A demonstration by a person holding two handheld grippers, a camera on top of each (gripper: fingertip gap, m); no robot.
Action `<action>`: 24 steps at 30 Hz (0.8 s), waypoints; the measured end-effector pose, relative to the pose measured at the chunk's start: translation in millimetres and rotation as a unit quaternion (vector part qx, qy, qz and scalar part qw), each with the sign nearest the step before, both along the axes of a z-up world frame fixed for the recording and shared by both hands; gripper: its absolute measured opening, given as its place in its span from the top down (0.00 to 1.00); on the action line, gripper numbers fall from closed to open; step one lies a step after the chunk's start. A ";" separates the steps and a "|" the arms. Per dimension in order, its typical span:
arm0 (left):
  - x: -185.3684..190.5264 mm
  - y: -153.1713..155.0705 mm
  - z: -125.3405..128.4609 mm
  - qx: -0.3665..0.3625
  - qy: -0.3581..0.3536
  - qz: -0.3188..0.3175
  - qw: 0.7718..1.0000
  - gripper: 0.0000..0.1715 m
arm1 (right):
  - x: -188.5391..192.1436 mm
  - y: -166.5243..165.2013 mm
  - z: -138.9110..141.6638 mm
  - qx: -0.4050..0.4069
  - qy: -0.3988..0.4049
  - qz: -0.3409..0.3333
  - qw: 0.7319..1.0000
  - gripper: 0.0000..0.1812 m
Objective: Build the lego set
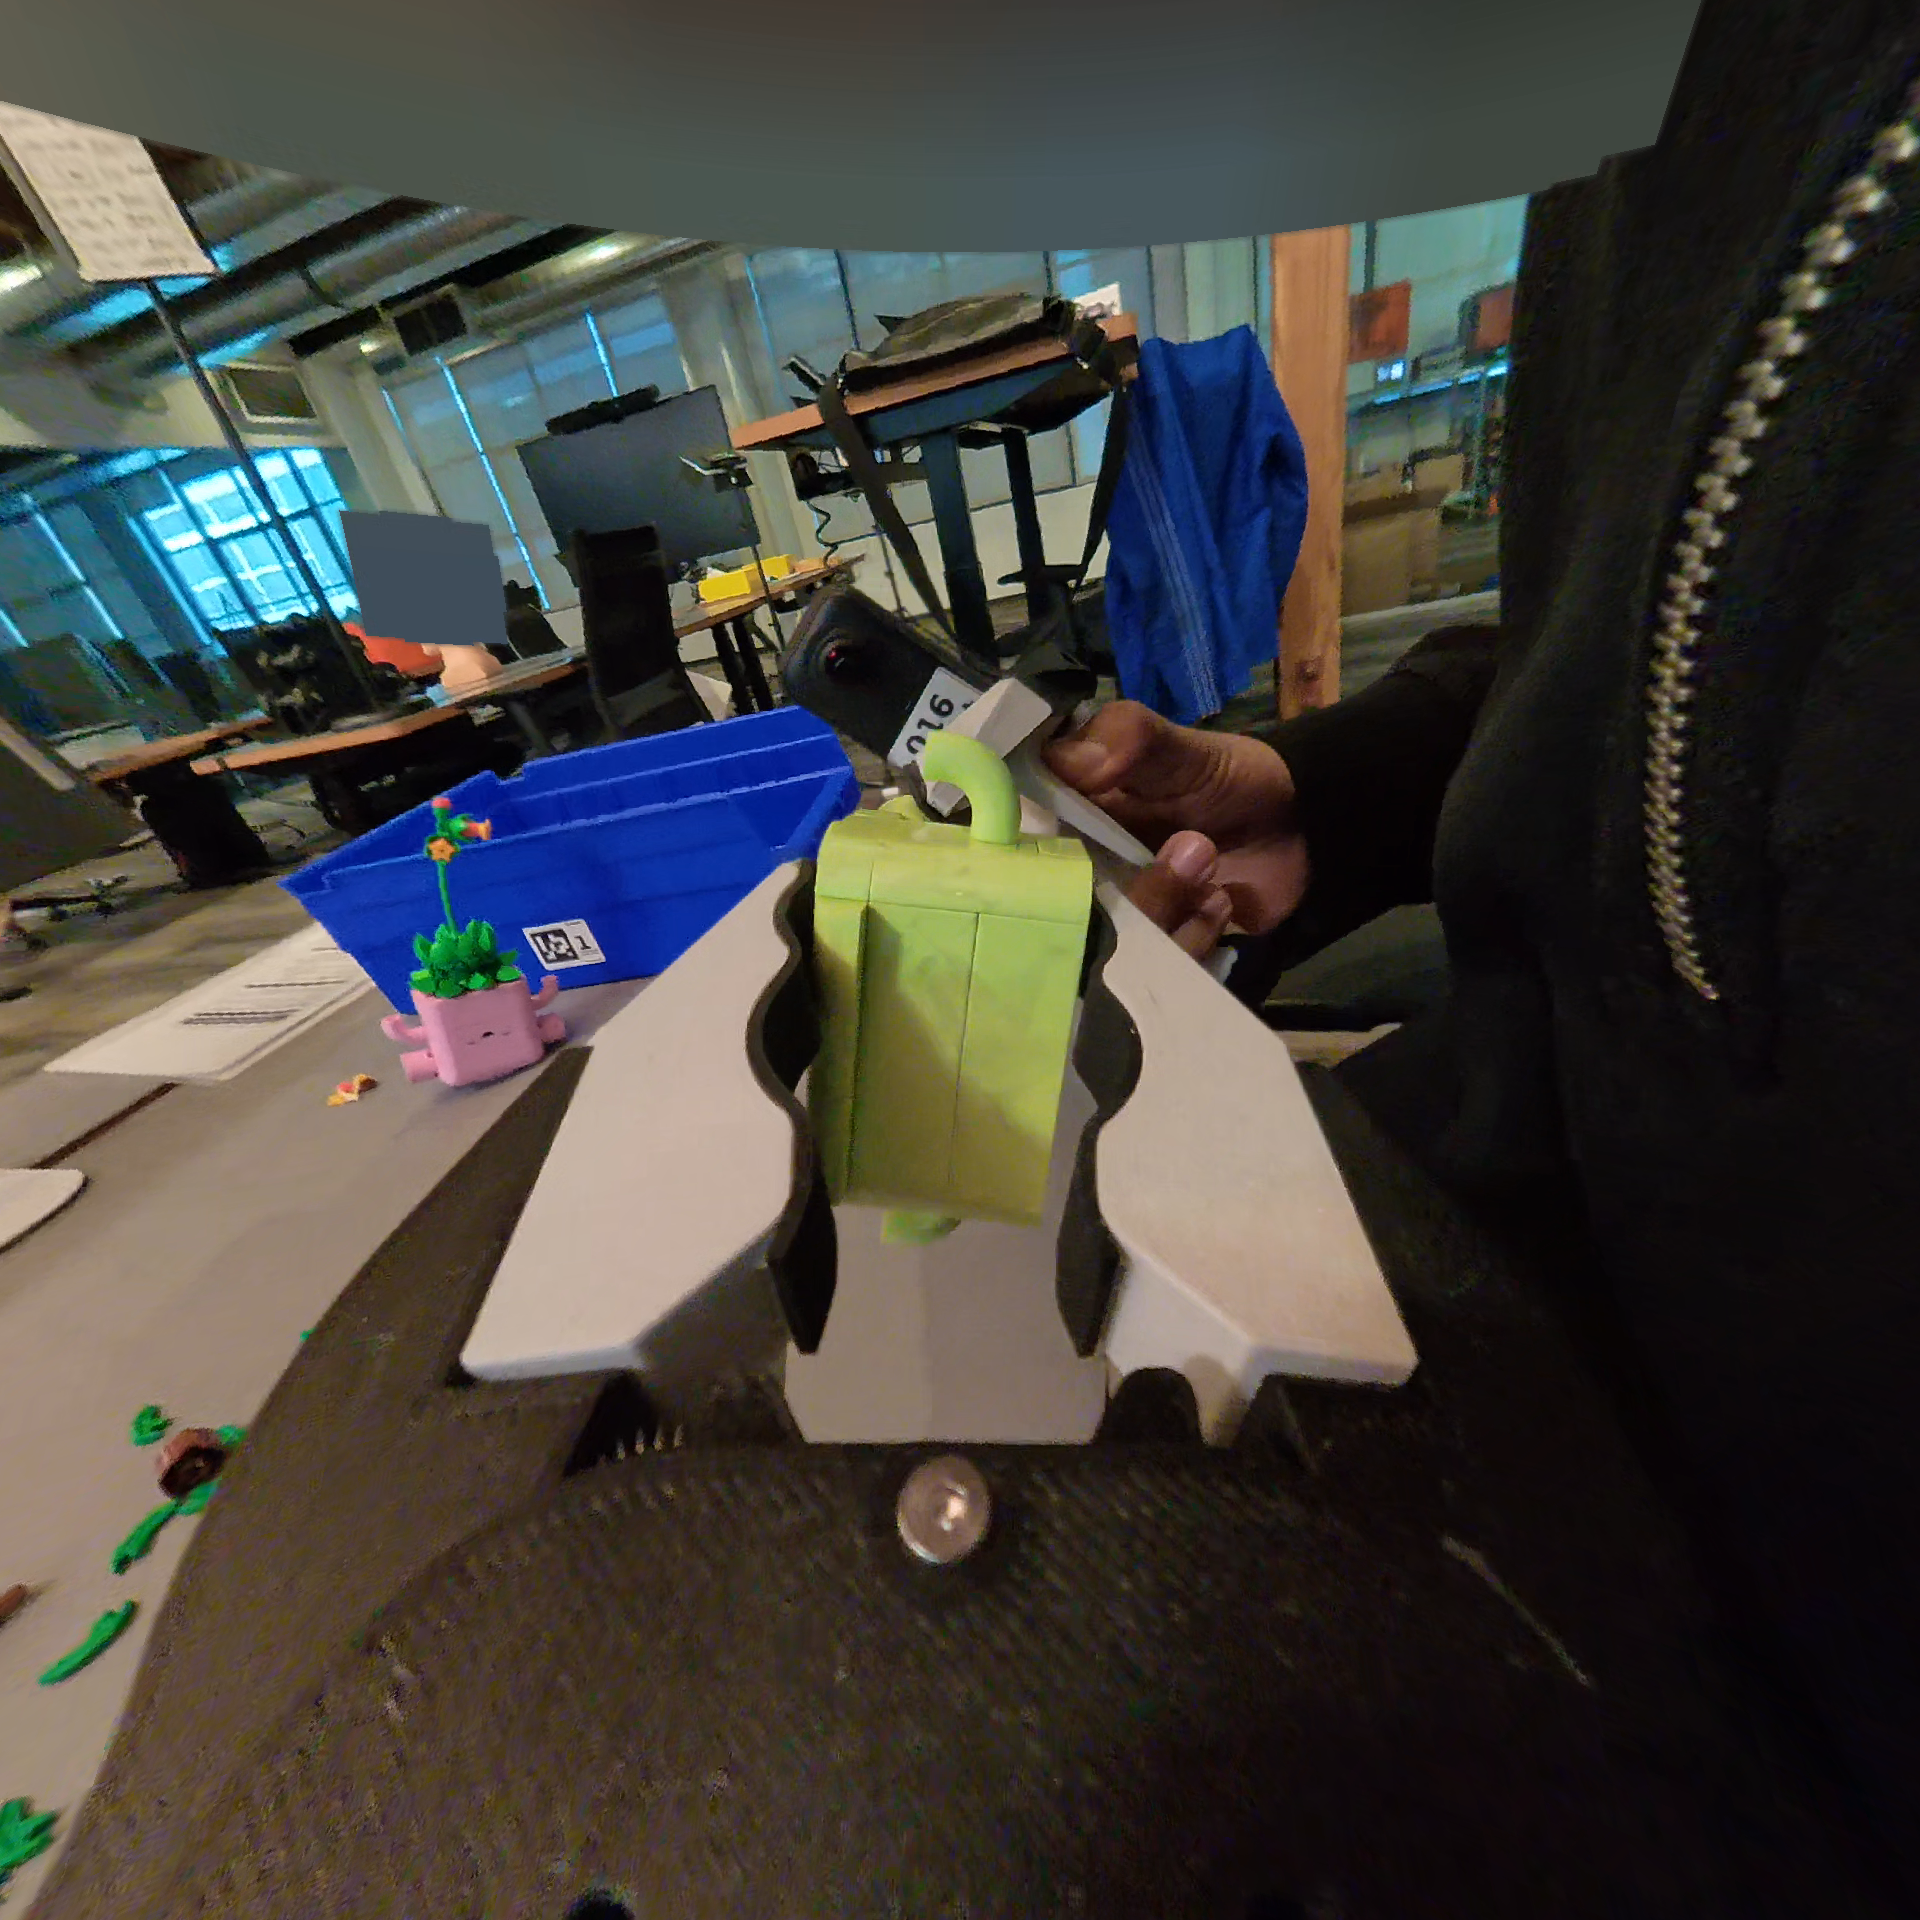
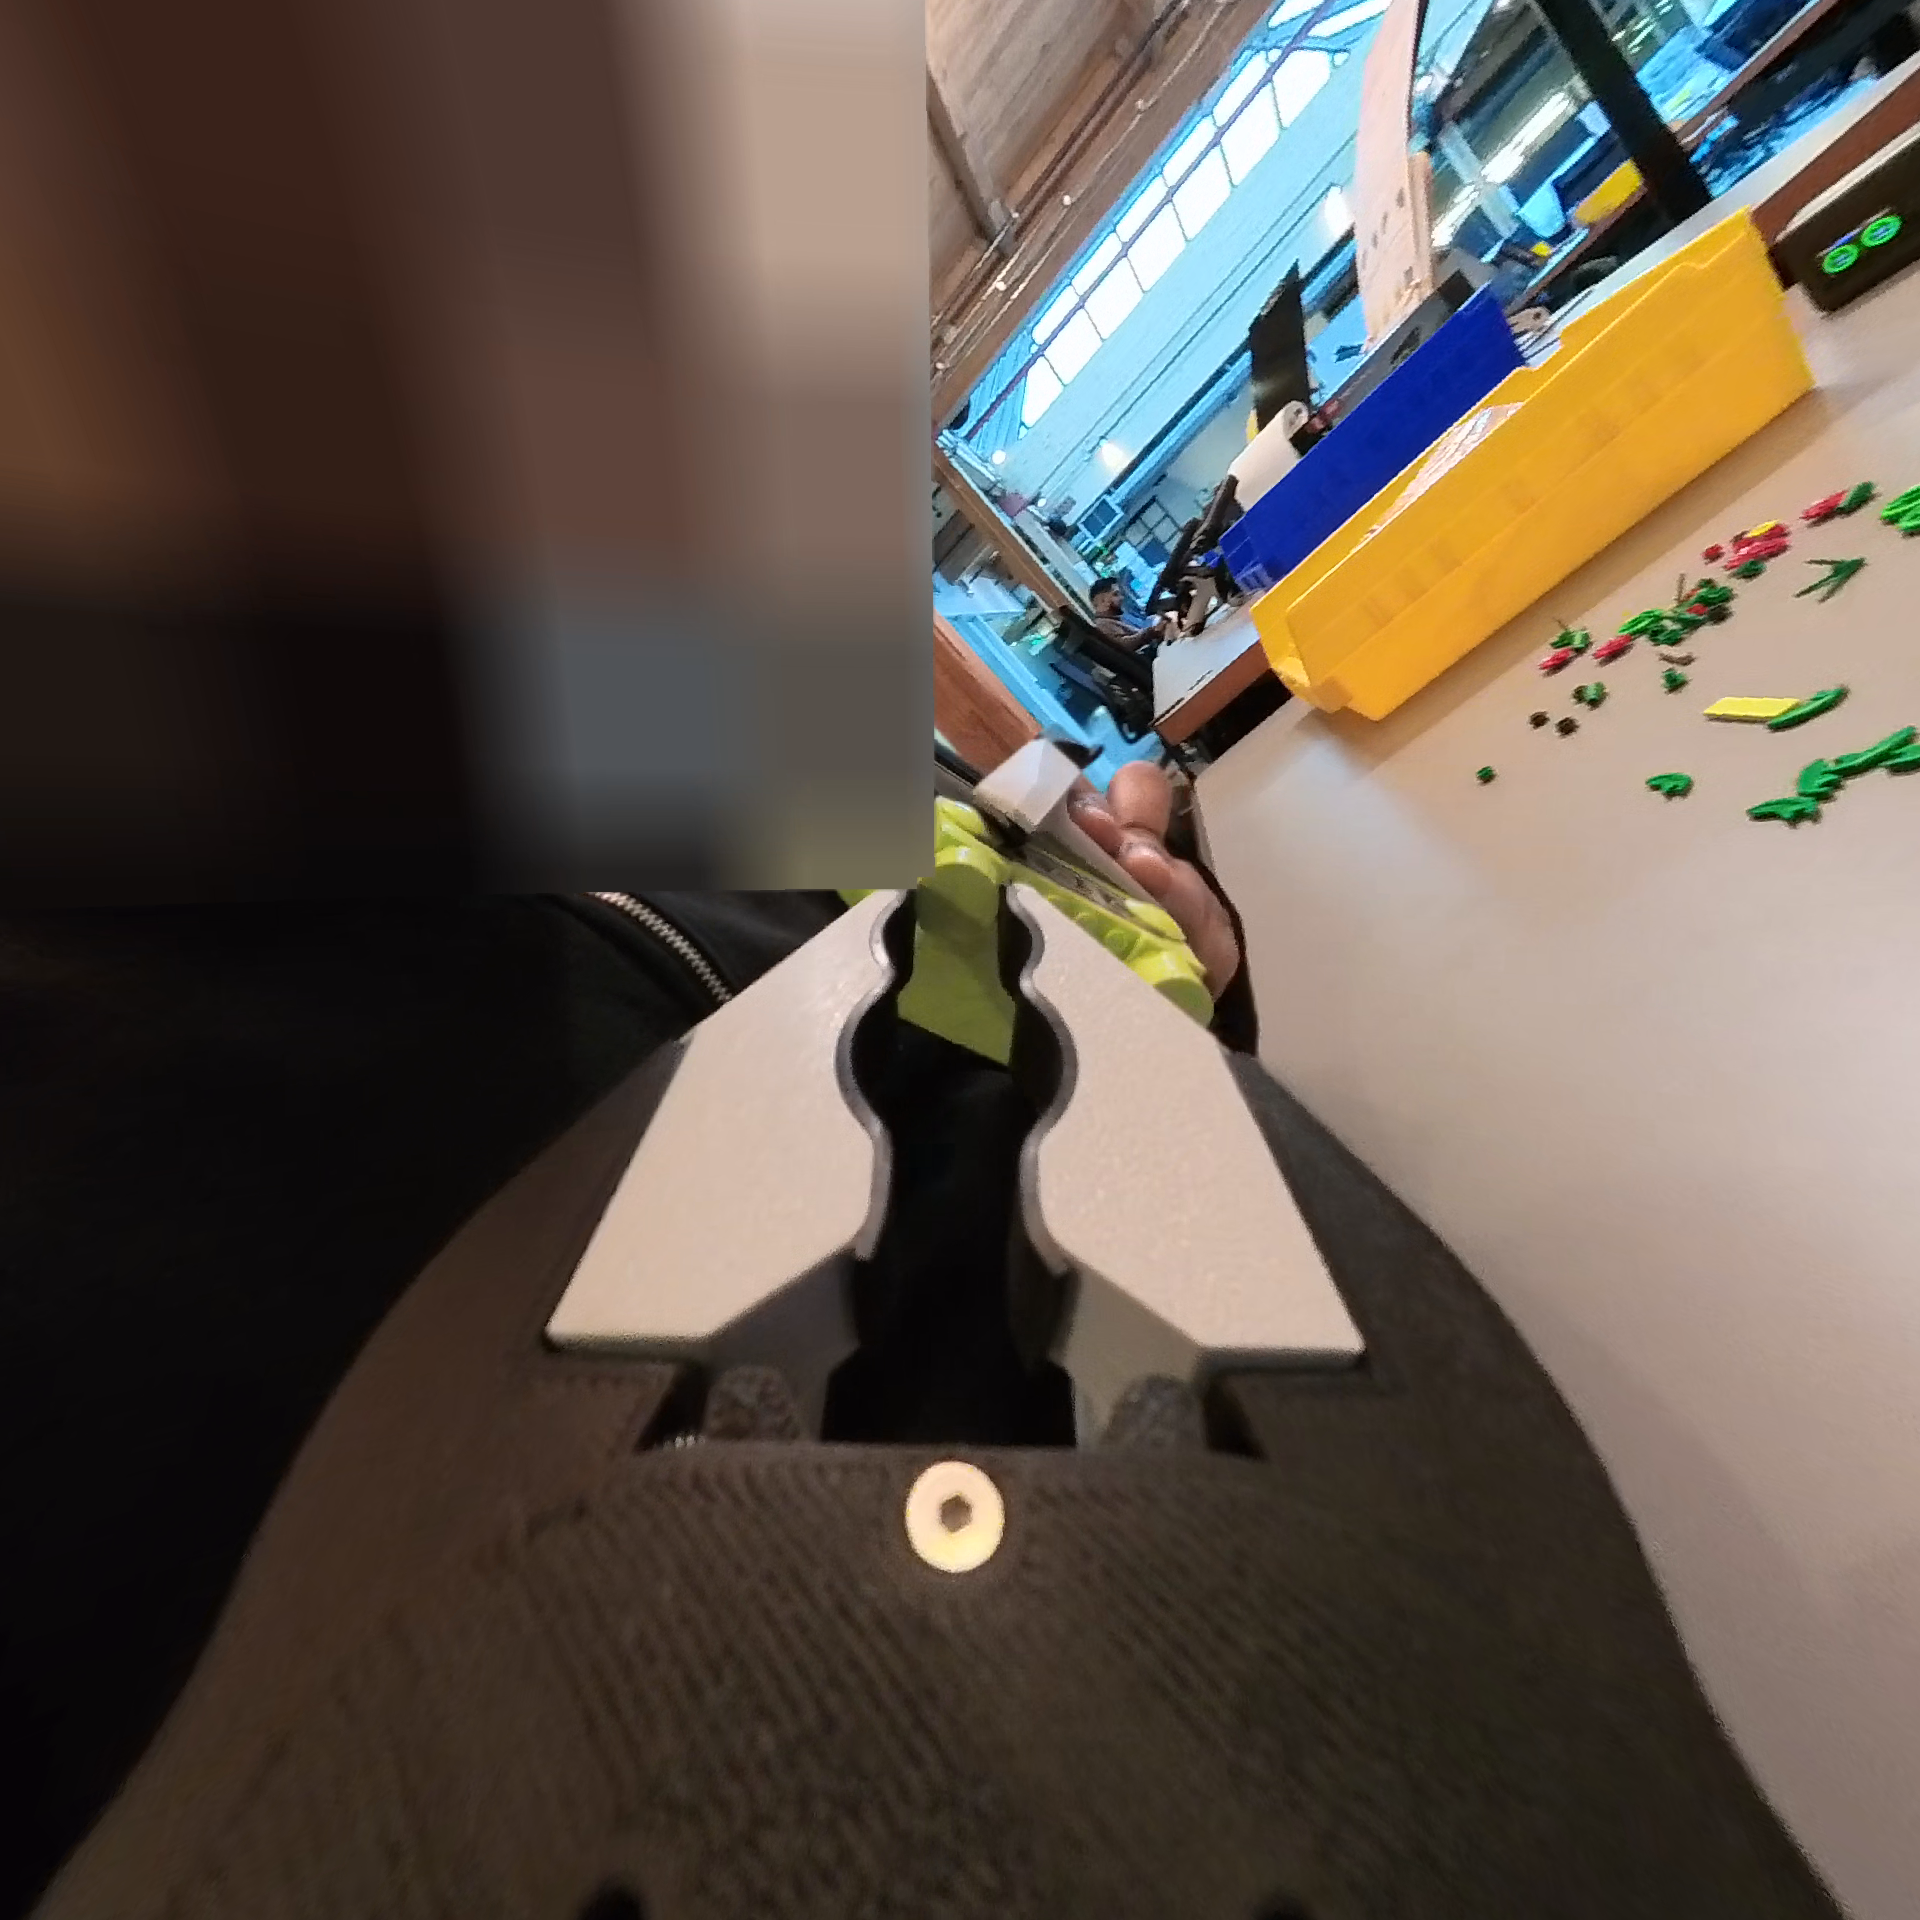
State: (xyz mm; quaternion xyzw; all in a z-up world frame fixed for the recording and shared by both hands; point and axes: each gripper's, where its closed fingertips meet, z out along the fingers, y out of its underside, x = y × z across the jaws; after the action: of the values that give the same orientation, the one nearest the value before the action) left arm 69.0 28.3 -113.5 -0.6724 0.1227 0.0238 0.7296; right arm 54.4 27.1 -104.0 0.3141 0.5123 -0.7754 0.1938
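Observation:
My left gripper (image 1: 951, 883) is shut on a lime green lego block build (image 1: 951, 1039) and holds it upright above the table edge. A curved lime green piece (image 1: 982, 790) sticks up from the top of the build. My right gripper (image 2: 954, 904) is shut on this curved piece (image 2: 956, 966), right against the studded top of the build (image 2: 1101, 935). The right gripper also shows in the left wrist view (image 1: 1039, 764), held by a hand (image 1: 1174, 821). A finished pink lego pot with a green plant and flower (image 1: 478, 1029) stands on the table.
A blue bin (image 1: 603, 852) stands behind the pink pot. A yellow bin (image 2: 1538, 488) and a blue bin (image 2: 1382, 436) stand on the grey table (image 2: 1455, 1039). Loose green and red lego pieces (image 2: 1662, 634) lie scattered; more green pieces (image 1: 94, 1642) lie near the left gripper. A person in a black jacket (image 1: 1714, 935) is close by. The grippers are tip to tip, or close to it.

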 end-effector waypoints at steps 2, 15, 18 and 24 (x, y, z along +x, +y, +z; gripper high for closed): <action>3.4 1.0 -0.1 0.002 0.006 -0.005 1.000 0.73 | 4.0 0.5 -0.4 -0.011 -0.001 0.018 1.000 0.93; 12.0 3.6 -4.3 -0.010 0.007 -0.028 1.000 0.73 | 14.4 2.4 -5.6 0.046 -0.003 0.067 0.997 0.93; 13.2 4.7 -8.5 -0.021 0.001 -0.035 0.999 0.73 | 16.0 3.4 -9.8 0.076 -0.005 0.073 0.994 0.93; 14.5 8.6 -17.6 -0.053 -0.047 -0.059 0.996 0.73 | 17.7 7.0 -18.8 0.113 -0.019 0.081 0.990 0.93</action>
State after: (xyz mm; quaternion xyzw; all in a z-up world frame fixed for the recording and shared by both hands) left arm 83.5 36.9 -131.1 -0.7020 0.1293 -0.0577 0.6980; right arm 72.1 34.1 -122.8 0.3059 0.6165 -0.6886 0.2287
